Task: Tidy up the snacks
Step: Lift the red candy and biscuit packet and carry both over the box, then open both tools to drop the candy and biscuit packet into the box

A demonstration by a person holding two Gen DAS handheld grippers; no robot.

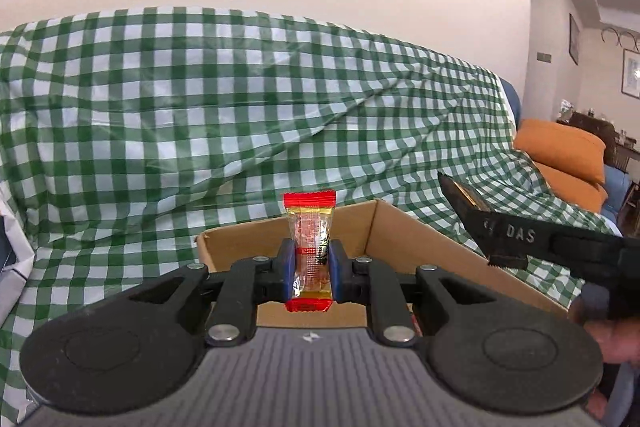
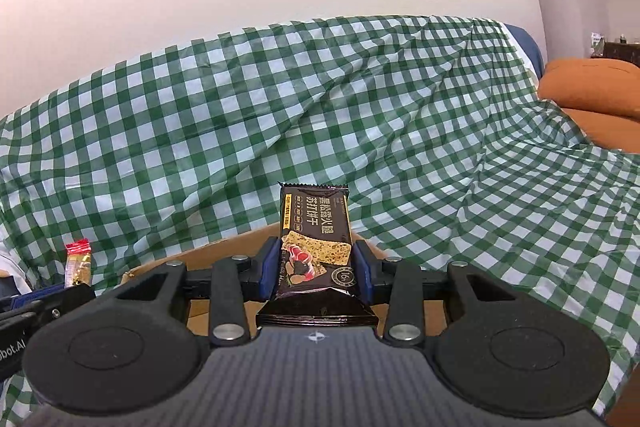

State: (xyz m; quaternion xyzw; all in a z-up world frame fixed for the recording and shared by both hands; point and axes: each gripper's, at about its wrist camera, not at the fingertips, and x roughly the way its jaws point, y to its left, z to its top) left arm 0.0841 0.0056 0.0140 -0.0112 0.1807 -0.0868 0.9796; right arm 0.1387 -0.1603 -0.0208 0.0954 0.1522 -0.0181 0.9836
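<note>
The open brown cardboard box [image 1: 372,227] stands unobstructed ahead below; the green-checked cloth-draped sofa back [image 1: 200,99] blocks passage behind it

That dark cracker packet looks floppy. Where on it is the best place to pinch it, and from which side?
Across its lower middle, squeezing the two long edges, as the right gripper does now. The dark cracker packet is flat, long and narrow, so pads coming from left and right meet its short width. Held there it stands upright without sagging, its free top end pointing away, probably easy to lower into the cardboard box.
</note>
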